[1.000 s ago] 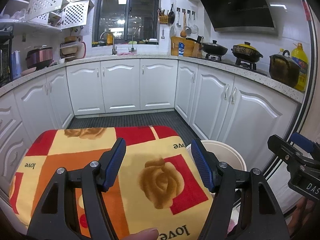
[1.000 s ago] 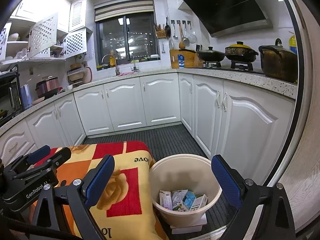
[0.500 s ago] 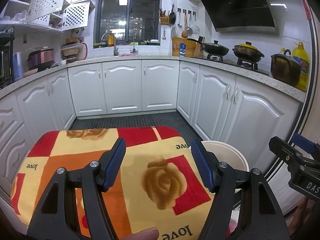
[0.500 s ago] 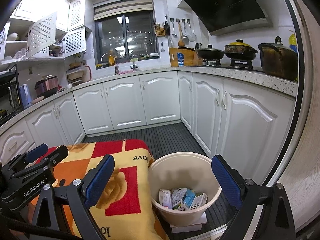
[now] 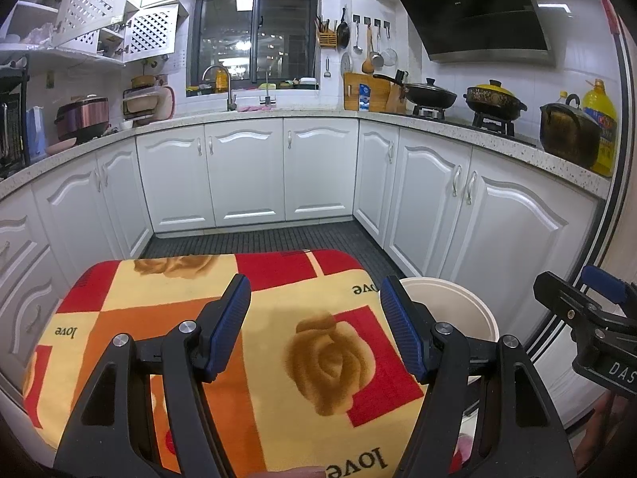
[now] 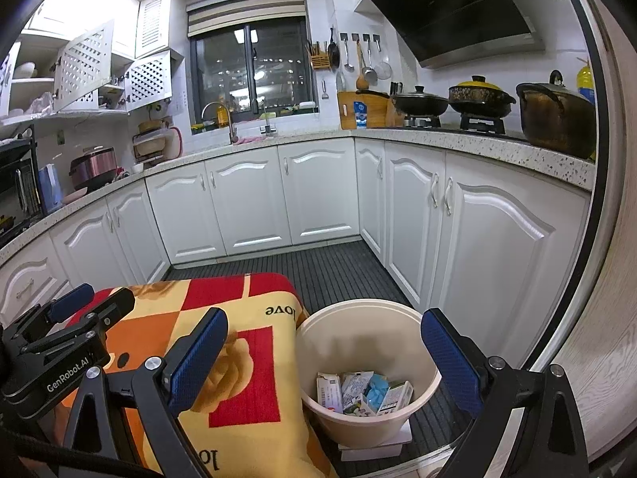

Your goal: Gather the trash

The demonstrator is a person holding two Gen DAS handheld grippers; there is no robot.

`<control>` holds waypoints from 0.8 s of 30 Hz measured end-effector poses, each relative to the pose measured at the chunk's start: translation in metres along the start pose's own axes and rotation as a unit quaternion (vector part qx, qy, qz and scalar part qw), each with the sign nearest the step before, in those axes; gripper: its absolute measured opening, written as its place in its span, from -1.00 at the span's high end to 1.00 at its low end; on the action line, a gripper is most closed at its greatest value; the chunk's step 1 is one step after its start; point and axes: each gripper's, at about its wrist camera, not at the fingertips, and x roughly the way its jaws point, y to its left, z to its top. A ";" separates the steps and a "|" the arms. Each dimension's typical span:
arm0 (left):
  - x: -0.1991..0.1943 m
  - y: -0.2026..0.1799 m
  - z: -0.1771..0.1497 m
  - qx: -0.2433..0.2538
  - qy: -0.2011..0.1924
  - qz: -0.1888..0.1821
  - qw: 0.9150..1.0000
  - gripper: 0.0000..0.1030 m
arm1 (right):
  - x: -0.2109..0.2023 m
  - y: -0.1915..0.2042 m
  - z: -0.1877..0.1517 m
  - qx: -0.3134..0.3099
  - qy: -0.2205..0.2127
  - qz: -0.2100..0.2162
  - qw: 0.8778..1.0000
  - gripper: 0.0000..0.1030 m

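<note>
L tongs [image 5: 314, 326]: spread apart, nothing btwn pads, hovering over blanket-covered counter [image 5: 159, 302]. Aimed slightly down, twd 12 o'clock.
Counter top: red/yellow/orange rose-print cloth w/ "love" text. No loose trash visible on it in either view. Near edge partly hidden by tongs, so can't rule out sth small there.
Fingertip [image 5: 302, 472]: person's, just showing at 6 o'clock in L view, resting at cloth's near edge.
Bin [image 6: 366, 374]: cream bucket on floor, just beside counter's R side, at 3 o'clock from L tongs. Sits on a white flat base.
Trash [image 6: 364, 392]: small cartons/wrappers, white + blue, already lying at bin bottom. Bin far from full.
R tongs [image 6: 324, 358]: released wide, empty, bin mouth framed btwn the two pads, approx 12 o'clock ahead and below.
Stage (judgement): looks like collection is done or nearly so; both tongs empty, nothing left to grab in sight.
How to do it well: scan counter + floor around bin before quitting; check strip hidden under L tongs. If a piece turns up, come in from above w/ pads either side, pinch on flat faces of carton, lift clear of cloth so fabric isn't caught.
Drop tip: carry over bin centre, let go low inside rim, not at edge.
Risk: snagging cloth; knocking bin off its base.
</note>
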 end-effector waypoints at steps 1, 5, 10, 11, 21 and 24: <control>0.000 0.000 0.000 0.000 0.000 0.000 1.000 -0.29 | 0.001 0.000 0.000 0.000 0.001 0.000 1.000 -0.88; 0.000 0.001 -0.001 0.000 0.000 0.000 1.000 -0.29 | 0.002 0.000 -0.002 0.000 0.003 -0.001 1.000 -0.88; 0.000 0.001 -0.001 0.001 0.001 -0.001 1.000 -0.29 | 0.003 -0.001 -0.004 0.002 0.003 -0.002 1.000 -0.88; 0.000 0.001 -0.002 0.001 0.001 -0.001 1.000 -0.29 | 0.003 -0.001 -0.004 0.003 0.003 -0.002 1.000 -0.88; 0.001 0.006 -0.007 0.004 0.004 -0.003 1.000 -0.29 | 0.004 -0.003 -0.005 0.003 0.007 -0.001 1.000 -0.88; 0.001 0.006 -0.008 0.005 0.005 -0.003 1.000 -0.29 | 0.004 -0.003 -0.004 0.003 0.007 -0.002 1.000 -0.88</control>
